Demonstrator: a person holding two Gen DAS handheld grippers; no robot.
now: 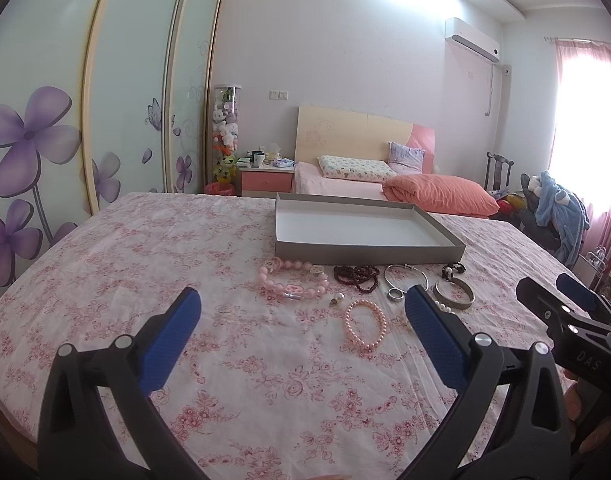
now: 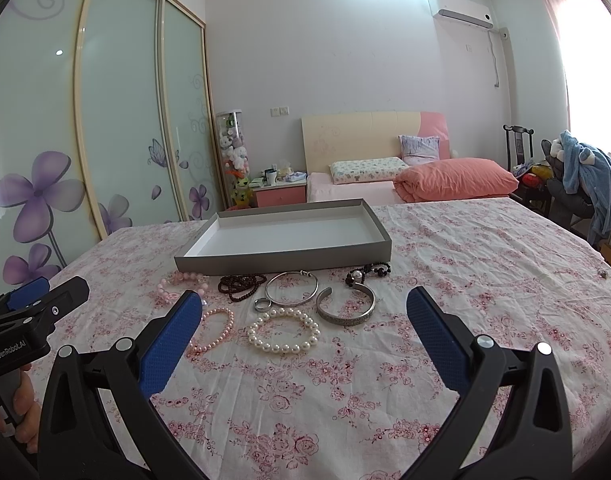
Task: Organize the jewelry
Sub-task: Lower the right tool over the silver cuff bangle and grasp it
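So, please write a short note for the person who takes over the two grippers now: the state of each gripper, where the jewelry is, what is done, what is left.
Left gripper: open, empty, above the floral cloth.
Right gripper: open, empty.
Grey box: nothing in it.
All jewelry lies on the cloth before the box: pink bead bracelet, dark bead string, thin bangle, ring, silver cuff, white pearl bracelet, pink pearl bracelet, black bead piece.
Done: nothing. Left: everything.

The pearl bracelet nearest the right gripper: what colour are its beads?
White to cream, glossy. The pearl bracelet shows best in the right wrist view.
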